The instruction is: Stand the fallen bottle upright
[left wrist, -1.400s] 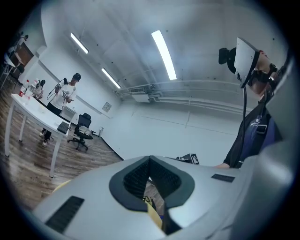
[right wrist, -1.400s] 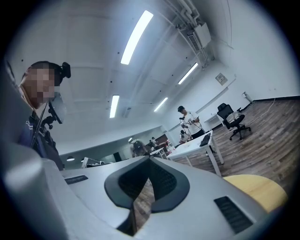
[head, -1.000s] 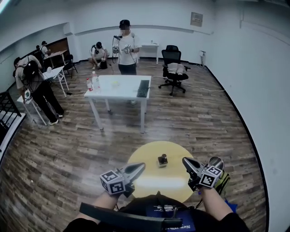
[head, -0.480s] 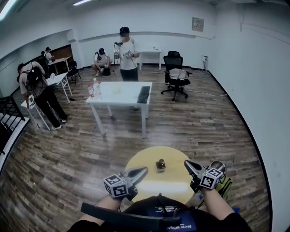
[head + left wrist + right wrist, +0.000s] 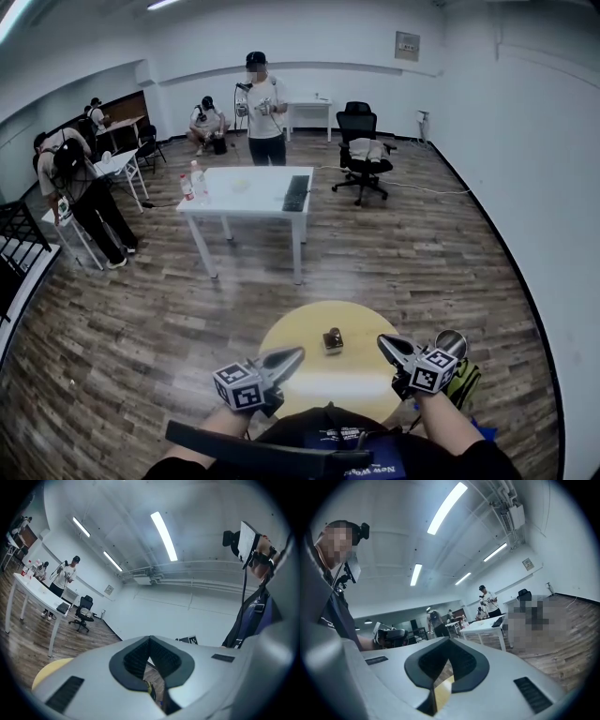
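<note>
A small dark bottle (image 5: 333, 339) with a paler top sits on the round yellow table (image 5: 349, 377); I cannot tell from here whether it lies or stands. My left gripper (image 5: 296, 354) hovers just left of it, jaws shut and empty. My right gripper (image 5: 382, 342) hovers just right of it, also shut with nothing held. Neither touches the bottle. In the left gripper view the left gripper (image 5: 150, 638) shows its pads meeting, with the table's edge (image 5: 47, 673) at lower left. In the right gripper view the right gripper (image 5: 450, 641) is closed too.
A white table (image 5: 248, 192) with bottles and a keyboard stands further off. Behind it stand a person (image 5: 264, 108) and a black office chair (image 5: 361, 141). More people (image 5: 80, 187) are at the left. The white wall (image 5: 562, 234) runs along the right. The floor is wood.
Both grippers have sunk slightly and remain shut on either side of the bottle. The head view has shifted a little. The bottle has not moved.
</note>
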